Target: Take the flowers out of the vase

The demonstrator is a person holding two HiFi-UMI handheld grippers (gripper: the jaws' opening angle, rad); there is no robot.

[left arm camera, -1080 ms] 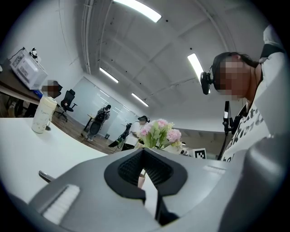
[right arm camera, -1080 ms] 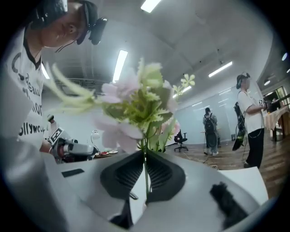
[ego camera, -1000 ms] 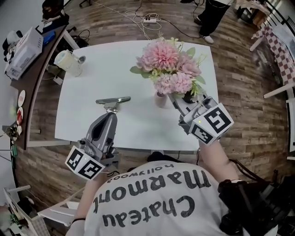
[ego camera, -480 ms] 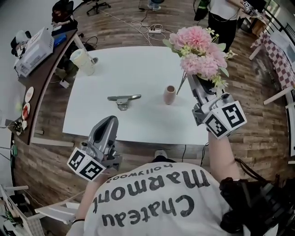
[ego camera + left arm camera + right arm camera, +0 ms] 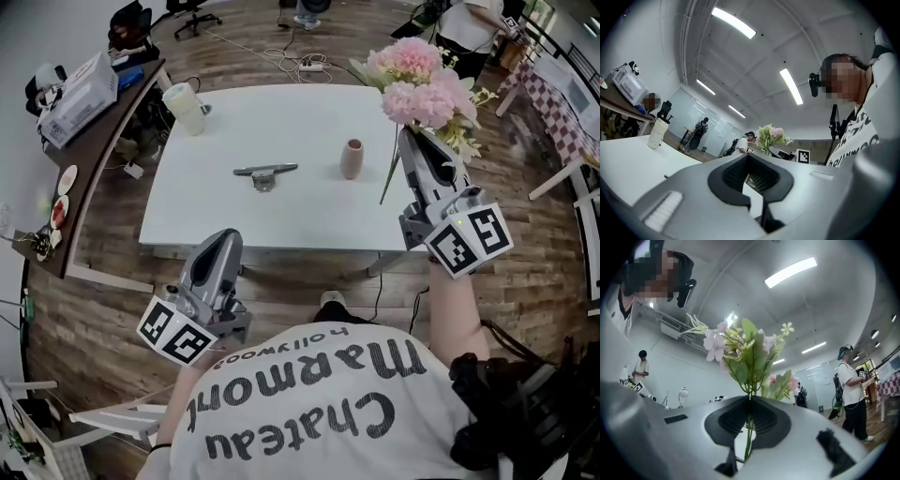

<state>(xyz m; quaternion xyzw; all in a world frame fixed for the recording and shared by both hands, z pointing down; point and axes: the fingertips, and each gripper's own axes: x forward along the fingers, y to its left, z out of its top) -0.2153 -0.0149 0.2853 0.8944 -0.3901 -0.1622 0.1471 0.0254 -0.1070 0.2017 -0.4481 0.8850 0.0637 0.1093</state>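
What is hard to see comes first. My right gripper (image 5: 409, 141) covers the middle of the stems, so in the head view only one thin green stem shows hanging below it. The pink blooms of the flowers (image 5: 419, 77) crowd together, and I cannot count them exactly. I cannot see inside the vase (image 5: 352, 158).

There is one bunch of flowers. It is lifted clear of the vase, up and to the right, near the right edge of the white tabletop (image 5: 281, 211). In the right gripper view, the right gripper (image 5: 750, 401) is clenched on the green stems, with the flowers (image 5: 745, 352) fanning above it.

There is one small pinkish vase, standing upright on the tabletop. One grey metal piece (image 5: 265, 172) lies to its left, and one pale cup (image 5: 186, 108) stands at the far left corner.

My left gripper (image 5: 218, 246) is held low, near my body. In its own view, the left gripper (image 5: 749, 163) is closed, with nothing between the jaws.
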